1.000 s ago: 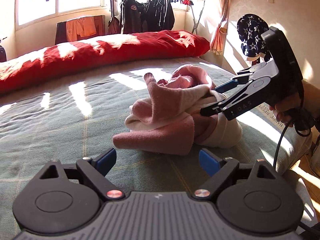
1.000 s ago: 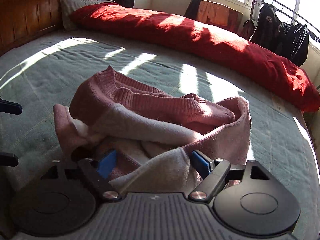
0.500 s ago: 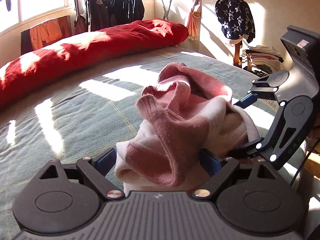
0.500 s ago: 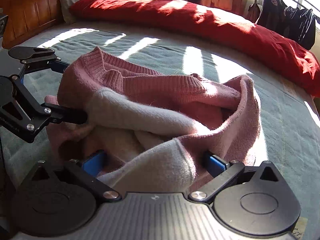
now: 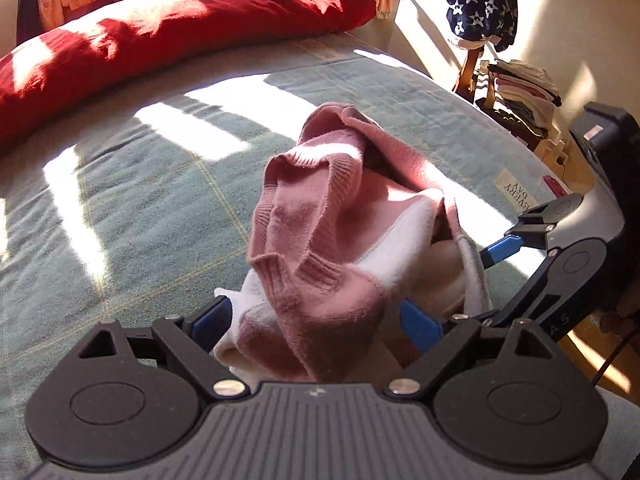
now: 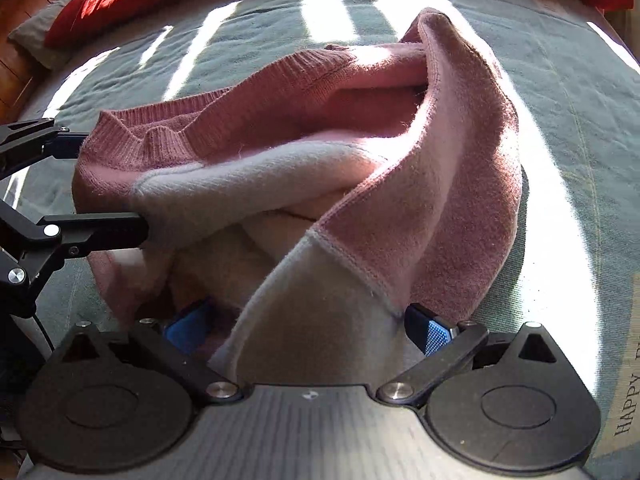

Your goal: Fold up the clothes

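Left gripper (image 5: 316,320): jaws spread wide, blue pads either side of the near end of the crumpled pink-and-cream knitted sweater (image 5: 352,236), not pinching it. Fabric fills the gap between the fingers.

Right gripper (image 6: 316,324): jaws likewise spread, with a cream fold of the sweater (image 6: 320,184) bulging between the blue pads; no clamp on the cloth. In the left wrist view it enters from the right, fingers against the sweater's right side.

The sweater sits bunched in a heap on the grey-green checked bed cover (image 5: 132,208), between the two grippers. A long red quilt (image 5: 168,28) lies along the far edge of the bed. Far right, a stack of folded clothes (image 5: 524,92) stands beside the bed.
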`<state>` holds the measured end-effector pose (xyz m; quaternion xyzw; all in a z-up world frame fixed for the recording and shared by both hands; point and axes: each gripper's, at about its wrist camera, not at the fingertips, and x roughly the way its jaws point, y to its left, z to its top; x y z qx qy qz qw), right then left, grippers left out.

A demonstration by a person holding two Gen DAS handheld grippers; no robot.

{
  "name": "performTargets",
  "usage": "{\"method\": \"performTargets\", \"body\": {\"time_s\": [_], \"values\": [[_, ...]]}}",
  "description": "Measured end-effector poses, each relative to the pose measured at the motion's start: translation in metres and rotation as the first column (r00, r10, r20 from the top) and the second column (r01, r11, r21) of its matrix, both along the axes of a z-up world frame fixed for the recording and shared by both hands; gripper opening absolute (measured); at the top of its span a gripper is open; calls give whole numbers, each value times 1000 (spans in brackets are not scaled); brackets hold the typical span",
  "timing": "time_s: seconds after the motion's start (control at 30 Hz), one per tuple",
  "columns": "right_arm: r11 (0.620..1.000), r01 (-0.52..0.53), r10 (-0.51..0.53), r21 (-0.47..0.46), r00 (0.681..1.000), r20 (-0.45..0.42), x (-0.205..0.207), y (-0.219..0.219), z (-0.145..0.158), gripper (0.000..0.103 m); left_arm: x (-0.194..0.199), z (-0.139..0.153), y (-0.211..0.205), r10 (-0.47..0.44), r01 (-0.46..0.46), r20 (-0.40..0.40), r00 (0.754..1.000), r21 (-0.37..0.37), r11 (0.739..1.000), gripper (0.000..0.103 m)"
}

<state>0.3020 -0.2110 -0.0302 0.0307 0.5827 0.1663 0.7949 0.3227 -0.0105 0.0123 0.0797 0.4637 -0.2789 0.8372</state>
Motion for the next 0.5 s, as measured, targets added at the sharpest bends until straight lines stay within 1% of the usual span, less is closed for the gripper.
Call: {"method": "performTargets", "body": {"time_s": [0.07,0.13,0.23,0.3,0.33,0.37,0.4,0.47,0.5], "values": [[999,8,-7,-38,999,34,-4,1,25,102,1,13,6,26,-25,-23,999,9,1000,91],[997,25,-20,-77,998,60,-6,2,45,97,2,24,11,49,-49,-51,997,16,999,91],[997,58,-54,-55,997,59,-4,6,64,88,1,37,17,87,-85,-82,993,23,996,91],[996,75,-73,-51,997,29,-1,12,65,77,0,45,22,111,-109,-104,988,28,994,91],[995,80,-80,-54,997,12,0,18,62,74,-1,48,25,120,-118,-112,986,30,993,91],[995,85,-86,-58,996,-5,1,23,59,68,-3,50,28,127,-124,-116,985,30,992,91],[994,87,-89,-67,996,-22,0,27,54,59,-5,52,32,133,-131,-121,984,31,991,91],[991,102,-107,-91,993,-53,-1,34,44,47,-9,56,40,147,-144,-130,981,33,989,91],[987,118,-126,-108,990,-66,-2,36,38,43,-11,58,44,153,-150,-134,979,33,988,91]]}}
